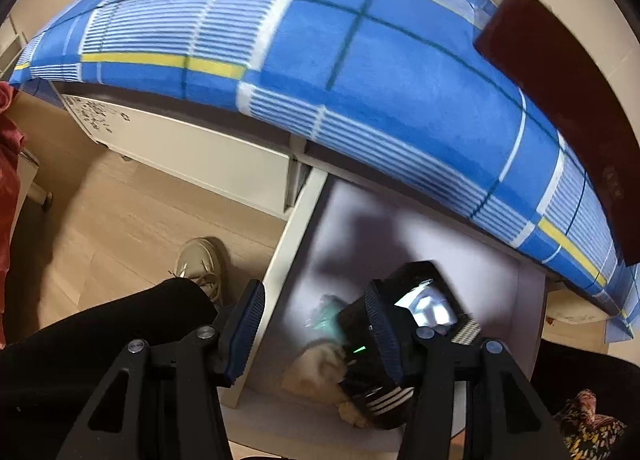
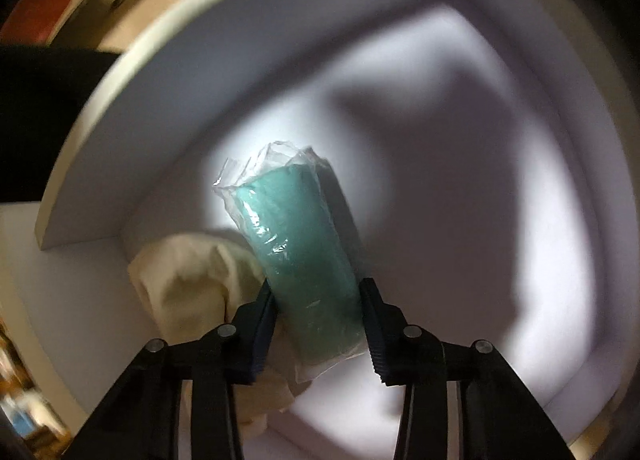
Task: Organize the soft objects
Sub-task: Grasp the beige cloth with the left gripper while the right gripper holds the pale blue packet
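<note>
Teal cloth, rolled and sealed in a clear plastic bag (image 2: 298, 260), sits clamped between the two fingers of the right claw (image 2: 320, 324), inside an open white drawer (image 2: 460, 219) under a bed. The roll points away from the claw toward the drawer's middle, its crinkled bag end loose at the far tip. Just beside it, toward the drawer's near left corner, lies a crumpled cream cloth (image 2: 188, 276), touching the roll's left side and partly under the claw's left finger.

From the left wrist view, the left claw (image 1: 316, 332) hangs above the drawer's left edge with its fingers apart and nothing between them. The right claw's black body (image 1: 384, 344) reaches down into the drawer in front of it, over the cream cloth (image 1: 316, 372); a bit of teal (image 1: 328, 312) shows beside it, blurred. A blue plaid blanket (image 1: 320, 71) covers the bed above the drawer. On the wooden floor (image 1: 120, 219) left of the drawer stand a beige shoe (image 1: 202, 264) and a black trouser leg (image 1: 100, 336).
</note>
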Demonstrator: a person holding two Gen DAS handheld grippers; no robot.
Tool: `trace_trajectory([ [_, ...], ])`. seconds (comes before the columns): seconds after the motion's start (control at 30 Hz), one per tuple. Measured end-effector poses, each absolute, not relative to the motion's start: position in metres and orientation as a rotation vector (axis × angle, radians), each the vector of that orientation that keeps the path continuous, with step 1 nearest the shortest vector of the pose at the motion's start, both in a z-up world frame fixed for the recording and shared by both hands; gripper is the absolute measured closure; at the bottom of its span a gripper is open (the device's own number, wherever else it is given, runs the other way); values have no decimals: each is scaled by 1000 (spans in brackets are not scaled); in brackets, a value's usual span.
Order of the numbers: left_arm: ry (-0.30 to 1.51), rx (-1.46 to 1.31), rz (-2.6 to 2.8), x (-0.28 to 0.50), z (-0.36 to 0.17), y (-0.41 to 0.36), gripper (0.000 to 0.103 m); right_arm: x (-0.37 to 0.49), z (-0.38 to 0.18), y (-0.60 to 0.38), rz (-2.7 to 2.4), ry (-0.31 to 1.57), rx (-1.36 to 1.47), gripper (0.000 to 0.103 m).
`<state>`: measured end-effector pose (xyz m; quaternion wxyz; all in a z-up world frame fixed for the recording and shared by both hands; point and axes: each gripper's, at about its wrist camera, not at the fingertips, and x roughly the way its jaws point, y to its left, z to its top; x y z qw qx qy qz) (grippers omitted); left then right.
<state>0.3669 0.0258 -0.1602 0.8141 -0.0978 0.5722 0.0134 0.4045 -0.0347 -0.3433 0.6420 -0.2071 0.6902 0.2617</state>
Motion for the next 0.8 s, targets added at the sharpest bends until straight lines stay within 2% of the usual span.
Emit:
trace_trajectory([
  [0.27,1374,-146,-45,365,-197,-5,50,402,-345,-118,420,1650,-304,64],
  [0.6,1706,-87,-69,352,-281,-37,49,404,-332,-183,296,1658,-79,65],
  [0.8,1812,-47,-25,343,-309,-40,41,403,-321,-196,270,1601,-45,65],
])
